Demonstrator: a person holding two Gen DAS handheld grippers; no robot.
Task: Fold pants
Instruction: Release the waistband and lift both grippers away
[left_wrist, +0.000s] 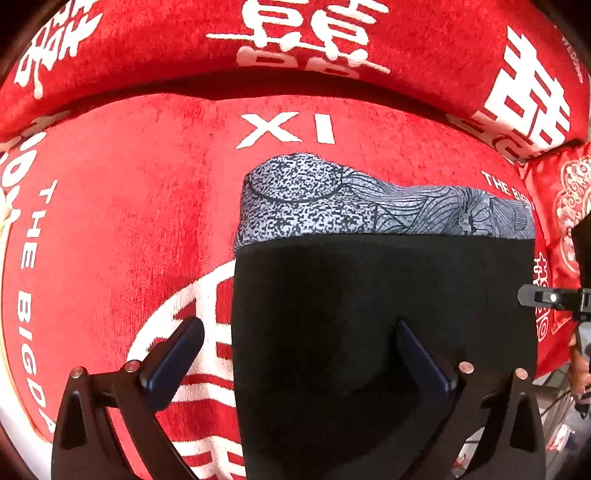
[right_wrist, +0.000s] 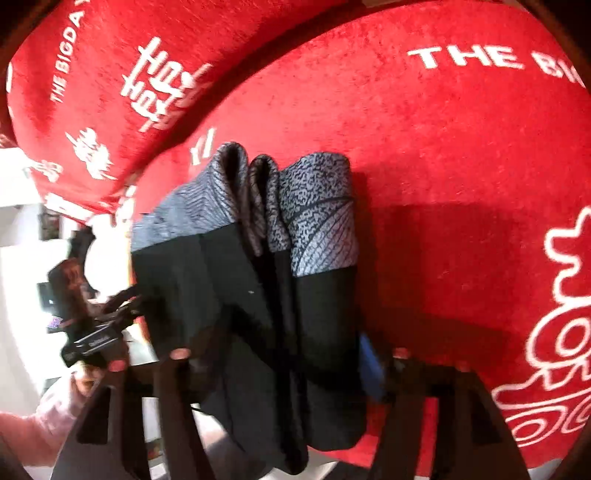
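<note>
The left gripper (left_wrist: 295, 354) stands wide, one finger off the pants (left_wrist: 384, 314) over the red cover (left_wrist: 110, 206), the other over their black cloth, gripping nothing. The pants lie folded into a compact stack on the cover, patterned band away from the grippers. The right gripper (right_wrist: 291, 354) also looks spread astride the stack; in my judgement folding is nearly done, perhaps a final tidy left.
</note>
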